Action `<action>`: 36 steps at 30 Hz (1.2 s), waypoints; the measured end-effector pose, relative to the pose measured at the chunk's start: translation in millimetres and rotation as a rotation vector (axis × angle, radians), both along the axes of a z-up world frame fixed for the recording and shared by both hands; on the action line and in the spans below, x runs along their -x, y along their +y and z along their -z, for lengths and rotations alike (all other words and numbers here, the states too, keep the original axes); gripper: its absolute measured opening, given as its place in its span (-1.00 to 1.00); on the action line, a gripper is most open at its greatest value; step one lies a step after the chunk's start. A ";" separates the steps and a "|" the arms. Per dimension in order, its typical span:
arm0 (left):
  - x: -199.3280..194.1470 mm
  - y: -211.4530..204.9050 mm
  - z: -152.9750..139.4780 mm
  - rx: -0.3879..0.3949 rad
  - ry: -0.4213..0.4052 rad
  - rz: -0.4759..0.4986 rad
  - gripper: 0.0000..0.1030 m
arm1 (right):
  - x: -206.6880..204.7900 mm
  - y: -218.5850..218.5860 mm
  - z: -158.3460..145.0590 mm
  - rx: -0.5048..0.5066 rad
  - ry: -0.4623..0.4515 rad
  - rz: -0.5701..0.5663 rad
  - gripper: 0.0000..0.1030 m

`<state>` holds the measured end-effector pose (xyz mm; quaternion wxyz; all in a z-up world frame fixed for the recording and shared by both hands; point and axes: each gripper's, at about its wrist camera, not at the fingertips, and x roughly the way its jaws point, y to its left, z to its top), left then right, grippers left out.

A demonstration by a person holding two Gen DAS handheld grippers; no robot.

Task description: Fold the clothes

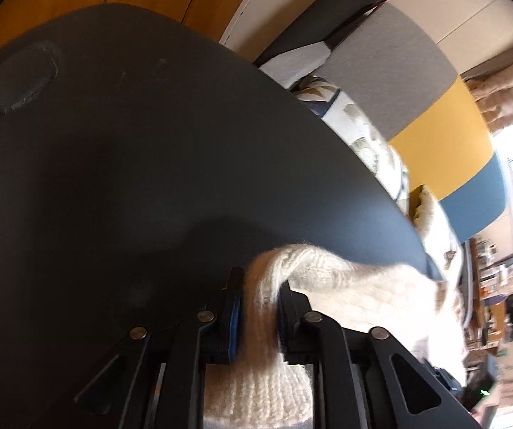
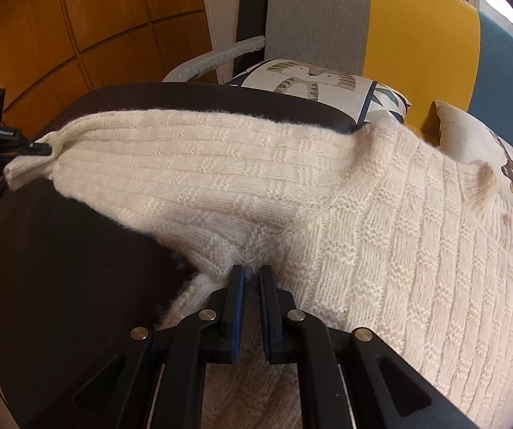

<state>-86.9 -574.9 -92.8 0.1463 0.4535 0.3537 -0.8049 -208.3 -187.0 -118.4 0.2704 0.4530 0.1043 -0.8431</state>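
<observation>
While clamped by each hand-held gripper [image 1: 258, 286] [image 2: 253, 275]: chunky cream basket-knit sweater [image 2: 328, 186], sleeve outstretched.

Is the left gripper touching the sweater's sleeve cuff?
Touching. In the left wrist view the left gripper has its jaws shut on the sleeve cuff; the right wrist view shows the same grip.

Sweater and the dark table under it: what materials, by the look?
Sweater: cream chunky knit, likely wool or acrylic; visible ribs and basket-weave blocks, fuzzy halo along its edges. Table: dark, smooth and matte with a rounded edge and faint scuffs; could be painted wood or laminate, can't tell which.
</observation>
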 end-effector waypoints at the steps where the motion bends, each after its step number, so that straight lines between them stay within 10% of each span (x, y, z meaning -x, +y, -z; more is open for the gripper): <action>1: 3.7 -5.5 2.9 0.006 -0.014 -0.005 -0.48 | -0.2 -0.8 0.2 -0.006 0.001 -0.001 -0.88; 4: 4.8 -23.6 7.8 0.033 -0.051 -0.045 -0.14 | -0.7 0.4 0.2 -0.007 -0.002 0.001 -0.88; 17: -39.3 10.6 -56.5 0.301 0.111 -0.135 -0.08 | 11.3 6.4 -8.6 -0.006 -0.047 -0.004 -0.88; 22: -24.3 113.4 -74.2 0.302 0.187 0.107 0.04 | -2.9 66.0 -44.3 0.250 -0.085 0.075 -0.70; 28: 23.5 298.6 -53.0 0.331 0.201 0.519 0.12 | -63.2 187.4 -56.7 0.061 -0.053 0.259 -0.61; 36: 22.9 386.0 -10.8 0.454 0.108 0.630 0.12 | -117.9 317.3 -52.7 -0.027 -0.066 0.438 -0.61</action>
